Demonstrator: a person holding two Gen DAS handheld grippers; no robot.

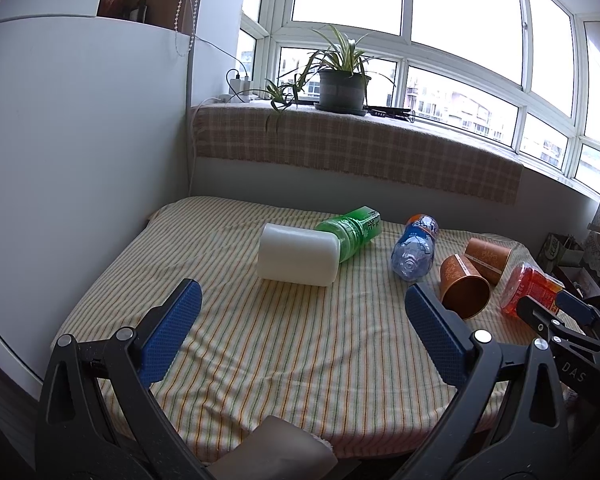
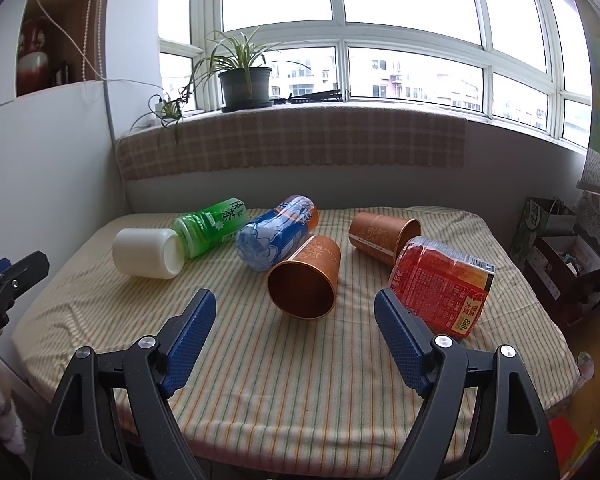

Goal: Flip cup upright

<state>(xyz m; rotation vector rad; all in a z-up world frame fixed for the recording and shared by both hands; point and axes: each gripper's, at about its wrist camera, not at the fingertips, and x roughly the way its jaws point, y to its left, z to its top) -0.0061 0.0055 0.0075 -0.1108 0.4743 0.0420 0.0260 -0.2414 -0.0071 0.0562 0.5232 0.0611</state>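
Observation:
Two brown paper cups lie on their sides on the striped tablecloth. The near cup [image 2: 305, 277] has its mouth toward me; it also shows in the left wrist view [image 1: 463, 286]. The far cup [image 2: 384, 234] lies behind it, also in the left wrist view [image 1: 489, 258]. My right gripper [image 2: 295, 310] is open and empty, just in front of the near cup. My left gripper [image 1: 303, 300] is open and empty, over the left half of the table, in front of a white container [image 1: 298, 255].
A white container [image 2: 148, 253], a green bottle [image 2: 212, 226], a blue bottle [image 2: 276, 232] and a red bottle [image 2: 444, 280] all lie on the table [image 2: 300, 380]. A wall runs along the left. A potted plant [image 2: 246, 80] stands on the windowsill behind.

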